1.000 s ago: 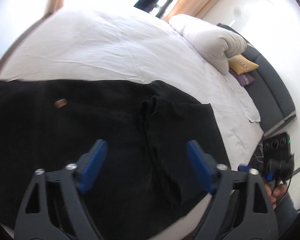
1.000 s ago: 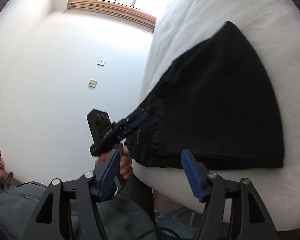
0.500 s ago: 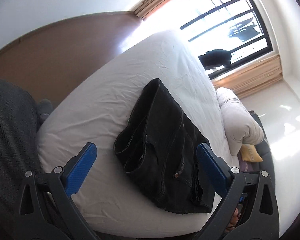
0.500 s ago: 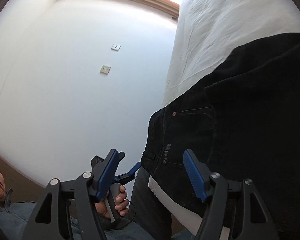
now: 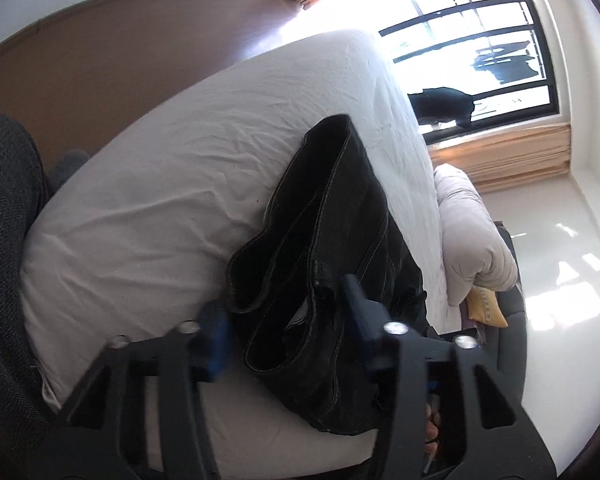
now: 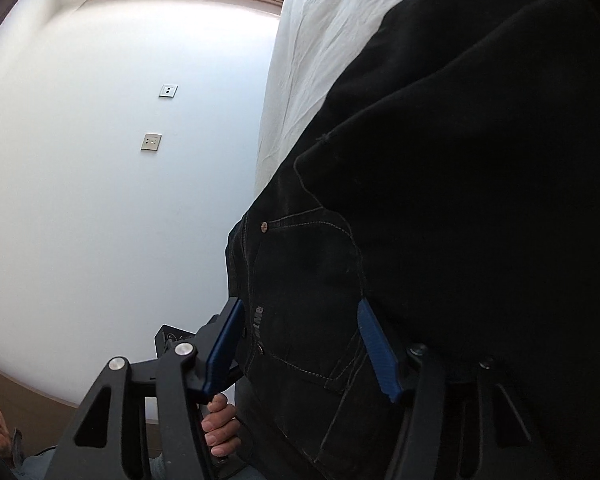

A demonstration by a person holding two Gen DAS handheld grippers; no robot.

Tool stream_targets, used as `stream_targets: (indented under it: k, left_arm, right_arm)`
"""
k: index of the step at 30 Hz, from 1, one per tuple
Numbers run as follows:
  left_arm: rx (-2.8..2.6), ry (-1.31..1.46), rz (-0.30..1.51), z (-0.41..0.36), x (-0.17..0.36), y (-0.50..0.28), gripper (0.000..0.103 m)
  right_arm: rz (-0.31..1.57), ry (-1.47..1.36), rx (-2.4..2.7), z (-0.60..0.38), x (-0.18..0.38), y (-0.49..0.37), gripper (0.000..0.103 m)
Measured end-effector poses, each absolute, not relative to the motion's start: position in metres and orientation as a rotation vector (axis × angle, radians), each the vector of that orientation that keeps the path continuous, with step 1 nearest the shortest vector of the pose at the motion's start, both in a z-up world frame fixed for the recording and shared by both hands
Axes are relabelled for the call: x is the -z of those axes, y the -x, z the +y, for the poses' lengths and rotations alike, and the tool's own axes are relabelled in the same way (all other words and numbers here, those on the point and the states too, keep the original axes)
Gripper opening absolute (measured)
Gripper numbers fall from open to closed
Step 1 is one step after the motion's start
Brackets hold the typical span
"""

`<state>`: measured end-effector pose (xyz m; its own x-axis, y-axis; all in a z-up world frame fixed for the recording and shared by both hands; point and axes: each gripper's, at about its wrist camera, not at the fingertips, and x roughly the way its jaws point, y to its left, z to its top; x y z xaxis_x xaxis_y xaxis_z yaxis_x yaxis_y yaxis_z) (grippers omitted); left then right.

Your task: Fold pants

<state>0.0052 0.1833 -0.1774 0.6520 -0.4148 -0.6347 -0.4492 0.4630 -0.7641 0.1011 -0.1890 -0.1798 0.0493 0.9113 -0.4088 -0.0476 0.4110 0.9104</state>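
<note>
Black jeans (image 5: 332,248) lie folded on a white bed (image 5: 160,208), their leg ends toward me near the bed's front edge. My left gripper (image 5: 286,332) is open, its blue pads on either side of the folded leg ends. In the right wrist view the jeans (image 6: 460,184) fill the right half, the waistband with a rivet and pocket stitching hanging at the bed's edge. My right gripper (image 6: 304,344) is open with the waistband part between its pads.
A rolled white duvet (image 5: 472,240) and a yellow pillow (image 5: 486,310) lie at the bed's far end by a dark headboard. A window (image 5: 480,44) is beyond. A white wall with sockets (image 6: 152,142) stands left of the bed. The other hand shows below (image 6: 220,428).
Both grippers have moved in close to the jeans. The left one has narrowed and now straddles the leg ends; the right one now straddles the waistband edge.
</note>
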Motion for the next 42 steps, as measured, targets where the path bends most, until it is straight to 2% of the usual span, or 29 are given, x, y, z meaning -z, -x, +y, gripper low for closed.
stream_targets:
  k: [1,5,7,9,19,20,21,22,23,24,25,29,34,42]
  left_arm:
    - [-0.027,1.149,0.918,0.182,0.177,-0.013,0.031]
    - [0.002,1.194,0.909,0.186,0.176,-0.015,0.014]
    - [0.012,1.190,0.898,0.184,0.169,-0.017,0.013]
    - [0.021,1.162,0.885,0.182,0.158,-0.017,0.012]
    - [0.152,0.946,0.802,0.129,0.061,-0.032,0.011]
    - [0.166,0.921,0.797,0.121,0.050,-0.034,0.011]
    - [0.181,0.893,0.793,0.112,0.040,-0.038,0.011]
    - [0.194,0.871,0.791,0.106,0.031,-0.035,0.011]
    - [0.208,0.849,0.791,0.097,0.023,-0.040,0.011]
    - [0.224,0.826,0.792,0.087,0.016,-0.044,0.011]
    - [0.237,0.810,0.793,0.079,0.008,-0.047,0.011]
    - [0.301,0.724,0.809,0.035,-0.011,-0.060,0.011]
    - [0.398,0.606,0.841,-0.036,-0.028,-0.085,0.011]
    - [0.518,0.340,0.889,-0.164,-0.016,-0.091,0.011]
  right_arm:
    - [1.325,-0.868,-0.886,-0.188,0.182,-0.102,0.055]
    - [1.364,-0.874,-0.839,-0.190,0.190,-0.105,0.038]
    - [1.379,-0.866,-0.805,-0.190,0.192,-0.105,0.025]
    - [1.386,-0.881,-0.783,-0.191,0.195,-0.105,0.021]
    - [1.361,-0.887,-0.787,-0.197,0.196,-0.100,0.021]
    - [1.361,-0.880,-0.786,-0.197,0.194,-0.100,0.022]
    - [1.358,-0.875,-0.790,-0.199,0.189,-0.099,0.032]
    - [1.350,-0.886,-0.803,-0.196,0.183,-0.099,0.052]
    - [1.332,-0.906,-0.819,-0.198,0.175,-0.098,0.065]
    - [1.297,-0.926,-0.831,-0.201,0.166,-0.098,0.088]
    - [1.259,-0.938,-0.838,-0.205,0.155,-0.098,0.103]
    - [1.215,-0.915,-0.872,-0.221,0.117,-0.108,0.103]
    - [1.201,-0.754,-0.948,-0.244,0.060,-0.119,0.103]
    - [1.151,-0.649,-0.960,-0.298,0.016,-0.120,0.103]
